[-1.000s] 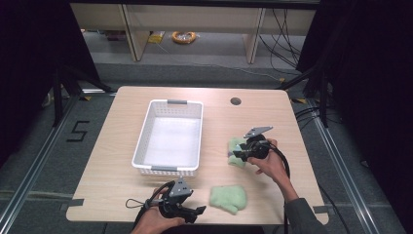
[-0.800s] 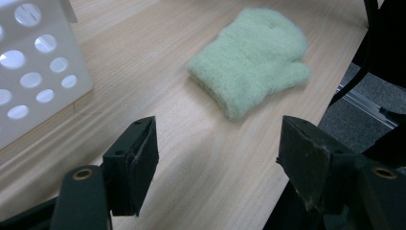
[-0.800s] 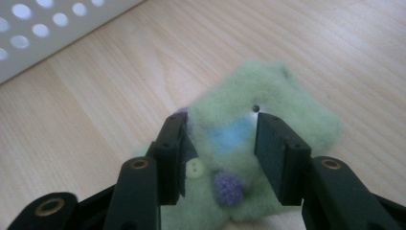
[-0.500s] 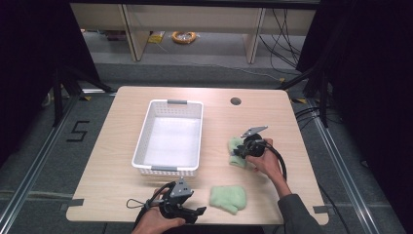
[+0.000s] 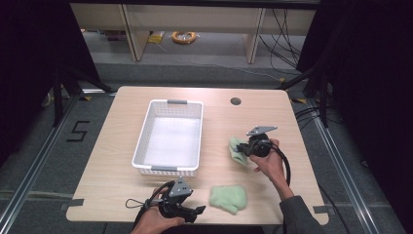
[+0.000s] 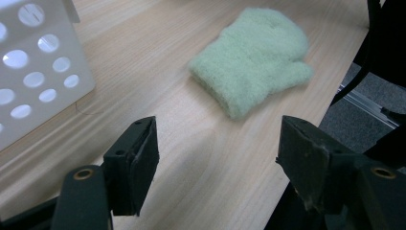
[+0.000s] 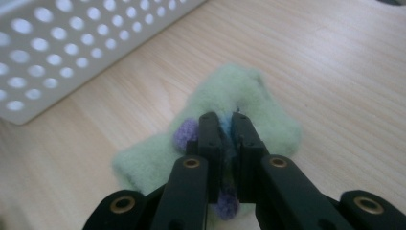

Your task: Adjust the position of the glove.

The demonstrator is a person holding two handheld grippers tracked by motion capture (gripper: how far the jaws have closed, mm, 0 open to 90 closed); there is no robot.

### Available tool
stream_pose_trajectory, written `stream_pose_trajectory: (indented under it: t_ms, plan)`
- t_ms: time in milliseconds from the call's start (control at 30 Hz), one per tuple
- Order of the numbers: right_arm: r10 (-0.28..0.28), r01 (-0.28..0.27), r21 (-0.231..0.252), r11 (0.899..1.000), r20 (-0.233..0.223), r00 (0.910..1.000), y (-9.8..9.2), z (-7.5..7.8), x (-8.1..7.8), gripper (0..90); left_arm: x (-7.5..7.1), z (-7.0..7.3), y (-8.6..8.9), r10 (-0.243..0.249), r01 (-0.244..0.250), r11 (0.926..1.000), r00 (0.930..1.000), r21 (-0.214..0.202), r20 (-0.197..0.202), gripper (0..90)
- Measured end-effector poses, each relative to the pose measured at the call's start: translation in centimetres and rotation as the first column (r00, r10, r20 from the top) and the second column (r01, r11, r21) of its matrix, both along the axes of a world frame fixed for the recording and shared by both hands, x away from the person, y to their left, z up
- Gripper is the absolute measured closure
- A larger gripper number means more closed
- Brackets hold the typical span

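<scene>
green fuzzy mitten (image 7: 239, 110) with purple spots lies on the wooden table (image 5: 219, 122), right of the white perforated plastic basket (image 5: 146, 141); the right gripper (image 7: 225, 139) has just been closing and now pinches its fleece. the step looks like the pick-up; next comes a lift and carry over the basket rim. the left gripper (image 6: 215, 163) waits wide open and empty, near the second green mitten (image 6: 249, 57).

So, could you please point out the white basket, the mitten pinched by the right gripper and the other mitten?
white basket (image 5: 144, 136), high view, left rim.
pinched mitten (image 7: 244, 91), right gripper view, fuzzy top.
other mitten (image 6: 251, 55), left gripper view, palm.
</scene>
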State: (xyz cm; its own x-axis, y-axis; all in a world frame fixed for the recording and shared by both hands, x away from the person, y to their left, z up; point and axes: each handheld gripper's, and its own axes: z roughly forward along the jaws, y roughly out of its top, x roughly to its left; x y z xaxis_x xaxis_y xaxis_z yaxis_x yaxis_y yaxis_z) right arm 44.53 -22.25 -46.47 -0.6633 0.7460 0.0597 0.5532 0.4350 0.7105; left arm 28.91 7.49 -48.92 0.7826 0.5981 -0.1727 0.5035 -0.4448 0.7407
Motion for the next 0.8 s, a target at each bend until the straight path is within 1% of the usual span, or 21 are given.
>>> stream_pose_trajectory:
  t_ms: [33, 67, 133, 167, 233, 267, 300, 333, 367, 400, 433, 467, 500, 533, 567, 633, 667, 700, 733, 767, 800]
  plan:
    - [-0.002, 0.002, 0.009, 1.0, 0.004, 1.0, 0.0, 0.2, -0.3, 85.2, 0.0, 0.0, 0.0, 0.0, 0.0, 1.0, 1.0, 0.0, 0.0, 30.0]
    - [0.007, -0.008, 0.032, 0.999, 0.026, 0.9996, 0.1, 0.5, -0.7, 85.2, 0.0, 0.0, 0.0, -0.005, 0.005, 1.0, 1.0, 0.004, 0.004, 30.0]
    - [0.014, -0.015, 0.035, 0.999, 0.017, 0.9997, 0.1, 1.0, -1.2, 85.2, 0.0, 0.0, -0.1, 0.002, -0.002, 0.9999, 1.0, -0.011, 0.004, 29.9]
    - [0.017, -0.018, 0.052, 0.998, 0.029, 0.9994, 0.0, 1.8, -2.2, 85.2, 0.0, 0.0, -0.1, 0.001, -0.001, 1.0, 1.0, -0.01, 0.005, 29.9]
    - [0.019, -0.021, 0.062, 0.998, 0.039, 0.9991, 0.0, 2.0, -2.5, 85.2, -0.1, 0.0, -0.1, 0.003, -0.002, 0.9999, 1.0, -0.011, 0.006, 30.0]
    - [0.033, -0.036, 0.081, 0.996, 0.035, 0.9988, 0.1, 2.5, -3.7, 85.2, -0.1, 0.1, -0.1, 0.005, -0.005, 0.9998, 1.0, -0.018, 0.007, 29.9]
    - [0.033, -0.036, 0.081, 0.996, 0.035, 0.9988, 0.1, 2.5, -3.7, 85.2, -0.1, 0.1, -0.1, 0.005, -0.005, 0.9998, 1.0, -0.018, 0.007, 29.9]
    - [0.037, -0.039, 0.102, 0.994, 0.021, 0.9991, 0.2, 2.7, -5.4, 85.2, -0.1, 0.2, 0.0, -0.011, 0.011, 0.9999, 0.9999, 0.0, 0.01, 29.9]
    - [0.037, -0.039, 0.102, 0.994, 0.021, 0.9991, 0.2, 2.7, -5.4, 85.2, -0.1, 0.2, 0.0, -0.011, 0.011, 0.9999, 0.9999, 0.0, 0.01, 29.9]
    - [0.05, -0.053, 0.11, 0.993, 0.028, 0.9983, 0.2, 2.9, -6.6, 85.2, 0.0, 0.2, 0.0, -0.006, 0.006, 1.0, 0.9998, -0.001, 0.017, 29.9]
    - [0.064, -0.065, 0.116, 0.991, 0.011, 0.9979, 0.3, 2.9, -7.3, 85.2, 0.0, 0.2, 0.0, -0.006, 0.006, 1.0, 0.9998, 0.003, 0.017, 29.9]
    - [0.066, -0.068, 0.118, 0.991, 0.021, 0.9976, 0.4, 2.9, -8.0, 85.2, -0.1, 0.2, 0.0, -0.006, 0.006, 1.0, 0.9998, 0.001, 0.017, 29.9]
    - [0.066, -0.068, 0.118, 0.991, 0.021, 0.9976, 0.4, 2.9, -8.0, 85.2, -0.1, 0.2, 0.0, -0.006, 0.006, 1.0, 0.9998, 0.001, 0.017, 29.9]
    - [0.075, -0.075, 0.128, 0.989, 0.008, 0.9972, 0.4, 3.1, -9.3, 85.1, -0.1, 0.2, 0.0, -0.005, 0.005, 1.0, 0.9998, 0.002, 0.017, 29.9]
    - [0.082, -0.085, 0.122, 0.989, 0.026, 0.9963, 0.3, 3.1, -9.7, 85.2, 0.0, 0.3, 0.0, -0.01, 0.009, 0.9999, 0.9998, 0.013, 0.019, 29.8]
    - [0.092, -0.095, 0.141, 0.985, 0.027, 0.9954, 0.5, 3.1, -10.6, 85.1, -0.3, 0.3, -0.1, 0.007, -0.007, 0.9999, 1.0, -0.016, -0.001, 29.9]
    - [0.091, -0.093, 0.127, 0.988, 0.026, 0.9955, 0.5, 3.2, -11.0, 85.1, -0.3, 0.3, -0.1, 0.007, -0.007, 0.9999, 1.0, -0.016, -0.001, 29.8]
    - [0.103, -0.104, 0.13, 0.986, 0.017, 0.9946, 0.5, 3.1, -11.3, 85.1, -0.3, 0.3, -0.3, 0.011, -0.011, 0.9995, 0.9999, -0.029, 0.009, 29.9]
    - [0.092, -0.093, 0.129, 0.987, 0.011, 0.9957, 0.6, 3.1, -11.7, 85.1, -0.2, 0.4, -0.1, -0.01, 0.01, 0.9999, 0.9998, -0.004, 0.014, 29.9]
    - [0.099, -0.1, 0.122, 0.987, 0.017, 0.9949, 0.8, 2.9, -11.9, 85.0, -0.2, 0.4, -0.1, -0.007, 0.007, 1.0, 0.9998, 0.002, 0.019, 29.9]
    - [0.092, -0.09, 0.129, 0.988, -0.016, 0.9956, 1.0, 2.7, -12.3, 85.0, -0.4, 0.3, -0.4, 0.006, -0.006, 0.9995, 1.0, -0.032, -0.001, 29.9]
